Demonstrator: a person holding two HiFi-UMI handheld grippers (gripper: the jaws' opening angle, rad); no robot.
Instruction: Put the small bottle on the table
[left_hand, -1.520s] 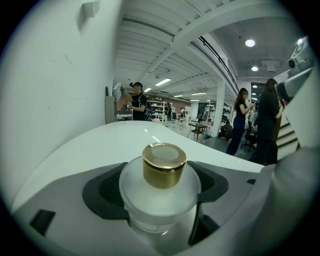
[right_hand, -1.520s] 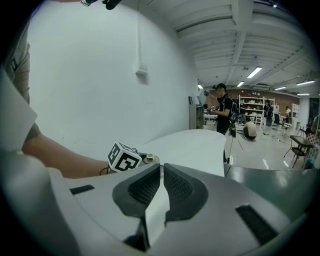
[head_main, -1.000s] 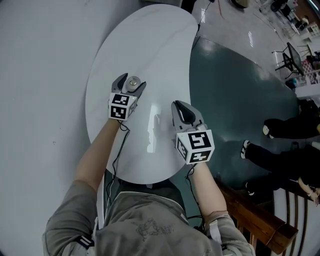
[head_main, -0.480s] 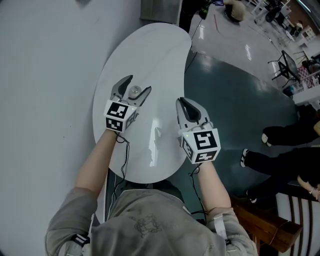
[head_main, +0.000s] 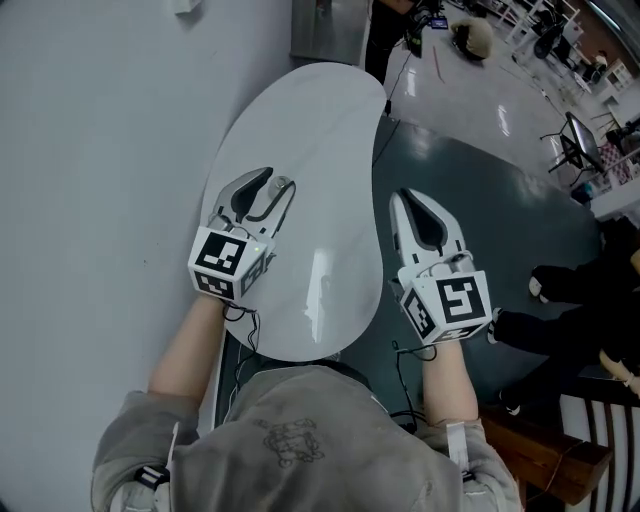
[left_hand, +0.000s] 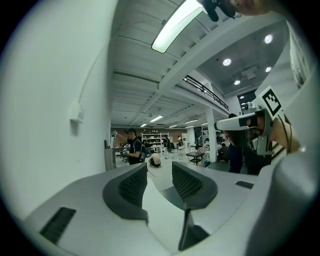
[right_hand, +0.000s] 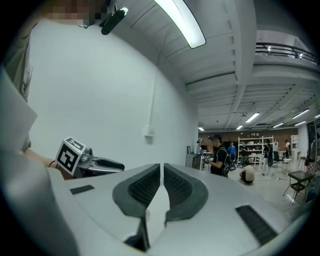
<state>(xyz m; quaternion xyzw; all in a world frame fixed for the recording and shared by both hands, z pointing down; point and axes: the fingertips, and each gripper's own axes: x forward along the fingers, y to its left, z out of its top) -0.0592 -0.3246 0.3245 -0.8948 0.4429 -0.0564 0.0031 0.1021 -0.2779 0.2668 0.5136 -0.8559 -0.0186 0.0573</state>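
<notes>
The small bottle (head_main: 283, 184) stands on the white table (head_main: 310, 120); only its round grey top peeks out past my left gripper's right jaw. My left gripper (head_main: 264, 186) hovers over it, raised and pointing level. Its jaws are closing with a gap still between them. In the left gripper view nothing lies between the left gripper's (left_hand: 159, 176) jaws. My right gripper (head_main: 408, 200) is shut and empty, out past the table's right edge over the dark floor. In the right gripper view the right gripper's (right_hand: 161, 175) pads nearly touch.
A white wall runs along the table's left side. Dark green floor (head_main: 480, 200) lies to the right, with a seated person's legs (head_main: 570, 280) and a wooden bench (head_main: 530, 450) near it. People and shelves (right_hand: 260, 145) stand far off in the hall.
Both grippers pulled back toward me and rose. The left jaws narrowed, and the bottle that stood between them now sits beside their tips. The right gripper moved right, off the table.
</notes>
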